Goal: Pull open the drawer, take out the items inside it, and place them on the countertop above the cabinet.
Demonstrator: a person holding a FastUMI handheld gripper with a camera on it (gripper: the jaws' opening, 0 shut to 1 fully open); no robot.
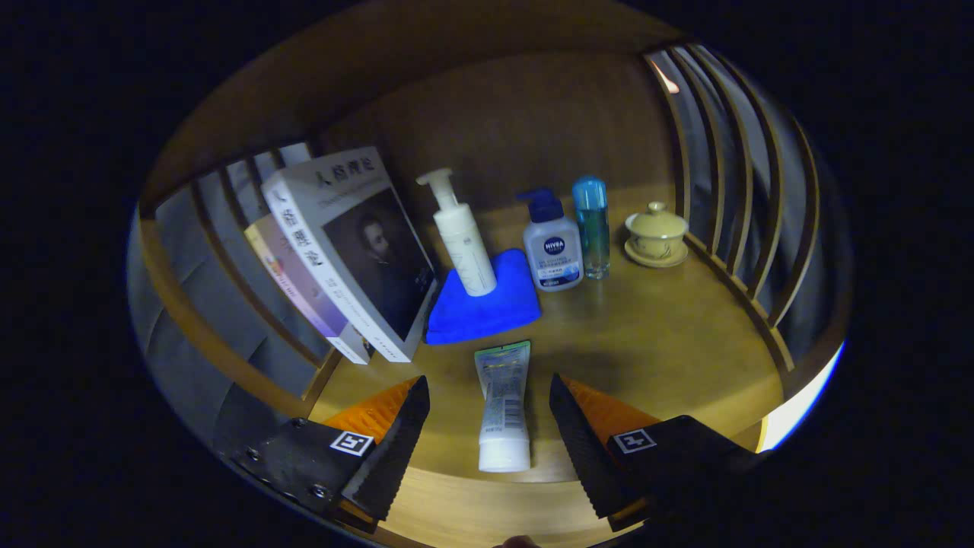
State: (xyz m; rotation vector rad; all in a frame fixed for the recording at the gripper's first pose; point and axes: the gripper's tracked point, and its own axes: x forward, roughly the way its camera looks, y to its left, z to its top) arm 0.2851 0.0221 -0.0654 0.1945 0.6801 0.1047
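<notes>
**Tube lies on the countertop between my parted fingers**

My gripper (488,403) is spread wide, fingers (396,449) well apart and gripping nothing. Between them lies a squeeze tube (503,405), flat on the wooden countertop (654,342), white cap end toward me, crimped green-edged end pointing away. I see a gap on each side of the tube; neither finger touches it.

Just beyond the tube's far end sits a folded blue cloth (487,304), flat on the wood. A white pump bottle (462,236) stands upright on the cloth's rear part, its nozzle turned left.

To the left of the cloth, two books lean together against the slatted side rail (228,251). The nearer, larger book (358,251) shows a white spine and a dark portrait cover; a second, paler book (300,285) is tucked behind it on the rail side. The larger book's lower corner comes close to the cloth's left edge; I cannot tell whether they touch.

To the right of the cloth stands a pale pump bottle with a dark blue pump head (552,245), upright, just beside the cloth. Next to it on the right is a slim clear-blue bottle (591,227), very close to it. Further right, near the right-hand slatted rail (730,190), a small lidded yellow cup sits on its saucer (656,236).

Behind everything rises the dark wooden back panel (517,122).
</notes>
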